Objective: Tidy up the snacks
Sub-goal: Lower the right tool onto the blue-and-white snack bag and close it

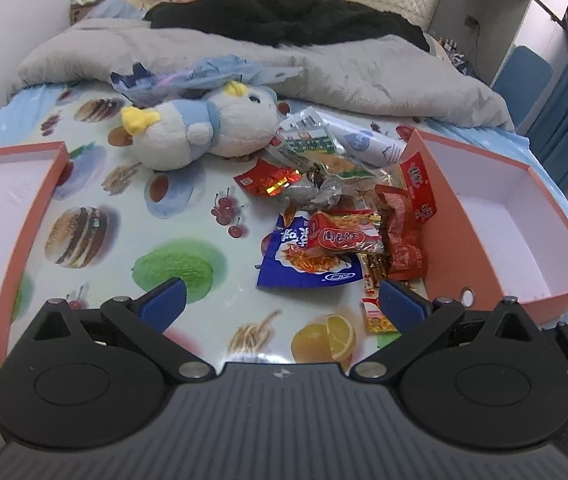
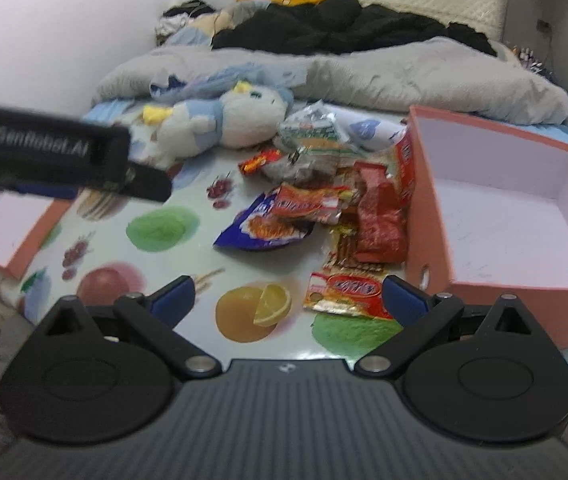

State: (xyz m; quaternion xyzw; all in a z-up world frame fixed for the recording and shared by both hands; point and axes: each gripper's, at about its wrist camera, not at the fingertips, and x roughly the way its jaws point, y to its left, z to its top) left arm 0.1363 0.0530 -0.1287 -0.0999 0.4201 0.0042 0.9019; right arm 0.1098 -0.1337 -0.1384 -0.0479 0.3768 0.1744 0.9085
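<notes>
**A:** What are your grippers doing?

**B:** Your left gripper (image 1: 282,304) hangs over the bed with its blue fingertips (image 1: 164,306) spread wide and nothing between them. Your right gripper (image 2: 288,300) is the same: jaws apart, empty. From the right wrist view, the left tool crosses the far left as a blurred black bar with lettering too smeared to read fully.

**A:** Where are the snacks?

**B:** The snack pile (image 1: 336,216) lies on the fruit-printed sheet (image 1: 188,208), right of centre and just beyond your fingertips. Nearest is a blue noodle packet (image 1: 308,260) with a red packet (image 1: 344,232) lying across its top. A dark red pouch (image 1: 404,236) sits to the right, touching the wall of the pink box (image 1: 524,216). A small red-and-gold wrapper (image 2: 344,292) lies nearest of all, just beside your right gripper's right fingertip. Farther off, green-and-white packets (image 1: 312,144) overlap; their print is too small to read.

**A:** What is cut off or hard to see?

**B:** The pink box on the right is open, white inside; its near corner is hidden behind the gripper body. A second shallow pink box or lid (image 1: 8,216) on the left runs off the edge of the frame. The packets at the middle of the pile are buried under others, so I cannot count them.

**A:** Anything else around?

**B:** A blue-and-white plush bird (image 1: 208,128) lies on its side just left of the far end of the pile. Behind it sit crumpled blue wrapping (image 1: 204,78), a grey duvet (image 1: 364,68) and black clothing (image 1: 292,12).
</notes>
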